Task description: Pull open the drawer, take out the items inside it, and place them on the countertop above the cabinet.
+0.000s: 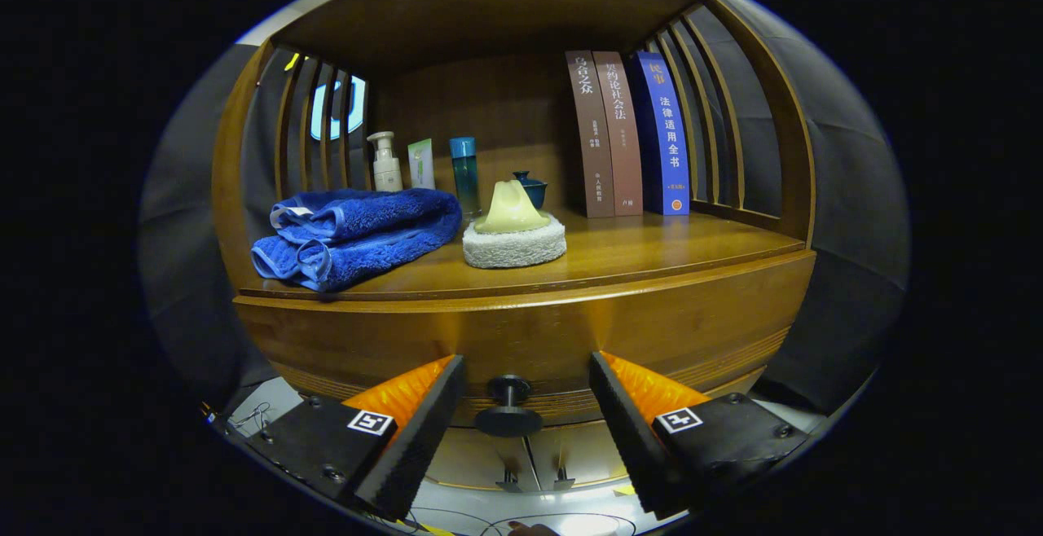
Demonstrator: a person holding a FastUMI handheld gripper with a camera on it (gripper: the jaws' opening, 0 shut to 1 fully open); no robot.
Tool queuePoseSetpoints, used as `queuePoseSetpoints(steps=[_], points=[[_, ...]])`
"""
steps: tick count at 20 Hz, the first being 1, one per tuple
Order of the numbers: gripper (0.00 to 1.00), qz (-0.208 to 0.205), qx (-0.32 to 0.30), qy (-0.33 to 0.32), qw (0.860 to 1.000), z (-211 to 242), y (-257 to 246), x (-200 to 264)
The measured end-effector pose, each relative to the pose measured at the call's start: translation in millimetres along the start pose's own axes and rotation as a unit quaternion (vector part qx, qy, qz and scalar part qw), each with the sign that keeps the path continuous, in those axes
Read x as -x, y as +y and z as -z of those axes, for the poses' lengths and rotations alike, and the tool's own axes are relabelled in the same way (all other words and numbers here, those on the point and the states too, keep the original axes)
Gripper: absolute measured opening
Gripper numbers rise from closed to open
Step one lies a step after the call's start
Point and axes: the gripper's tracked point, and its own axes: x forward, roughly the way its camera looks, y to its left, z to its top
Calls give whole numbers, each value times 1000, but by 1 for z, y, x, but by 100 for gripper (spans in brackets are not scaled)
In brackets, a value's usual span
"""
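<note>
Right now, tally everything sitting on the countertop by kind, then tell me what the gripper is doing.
Books: 3
Bottles and tubes: 3
Folded blue towel: 1
Round white pad with a yellow piece on it: 2
Small dark blue lidded pot: 1
Total: 10
The gripper is open, its fingers on either side of the drawer knob, not touching it.

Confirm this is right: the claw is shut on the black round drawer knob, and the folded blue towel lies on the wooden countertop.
Wrong on one count. In the gripper view the claw is open, its fingers either side of the black round drawer knob, apart from it. The folded blue towel does lie on the wooden countertop.
</note>
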Motion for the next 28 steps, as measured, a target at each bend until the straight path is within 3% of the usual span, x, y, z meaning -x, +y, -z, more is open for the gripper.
queuePoseSetpoints(steps=[11, 21, 28], points=[[100, -3, 5, -19, 1000, -31, 4, 25], [99, -17, 33, -110, 993, -147, 20, 138], [99, -25, 18, -123, 992, -185, 23, 214]])
